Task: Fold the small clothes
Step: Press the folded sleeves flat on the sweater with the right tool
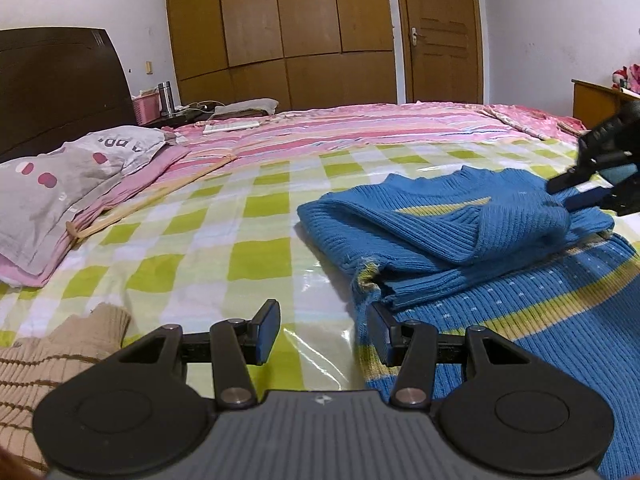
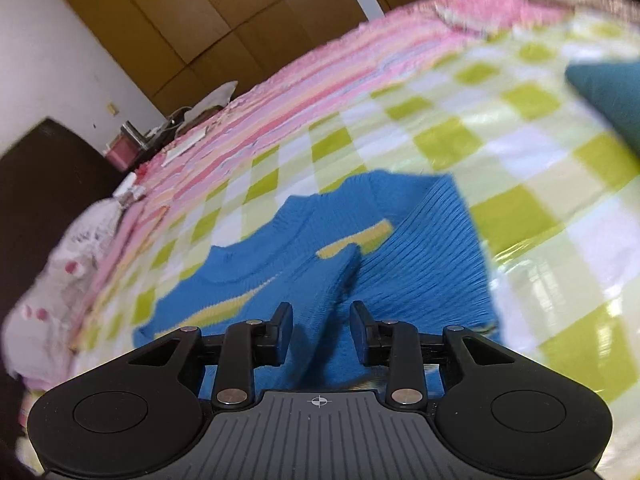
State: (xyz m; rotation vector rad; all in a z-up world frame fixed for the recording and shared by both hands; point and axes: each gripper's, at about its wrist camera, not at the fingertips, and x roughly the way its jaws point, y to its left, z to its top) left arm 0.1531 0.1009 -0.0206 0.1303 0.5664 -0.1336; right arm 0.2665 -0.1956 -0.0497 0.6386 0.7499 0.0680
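Note:
A blue ribbed sweater (image 1: 460, 240) with yellow stripes lies on the green-checked plastic sheet (image 1: 240, 240) on the bed, both sleeves folded over its chest. My left gripper (image 1: 324, 332) is open at the sweater's left edge; its right finger lies against the knit, with nothing between the jaws. My right gripper (image 1: 576, 196) shows at the far right, over the sweater's right shoulder. In the right wrist view the right gripper (image 2: 320, 336) is open, with the folded sleeve (image 2: 328, 292) lying loose between its fingers. The sweater (image 2: 420, 264) fills the middle of that view.
A beige knit garment (image 1: 52, 360) lies at the near left. A grey pillow (image 1: 60, 184) and a wooden stick (image 1: 160, 196) lie at the left. A dark teal cloth (image 2: 612, 92) lies at the far right. A pink striped bedsheet (image 1: 340, 128), headboard and wardrobe are behind.

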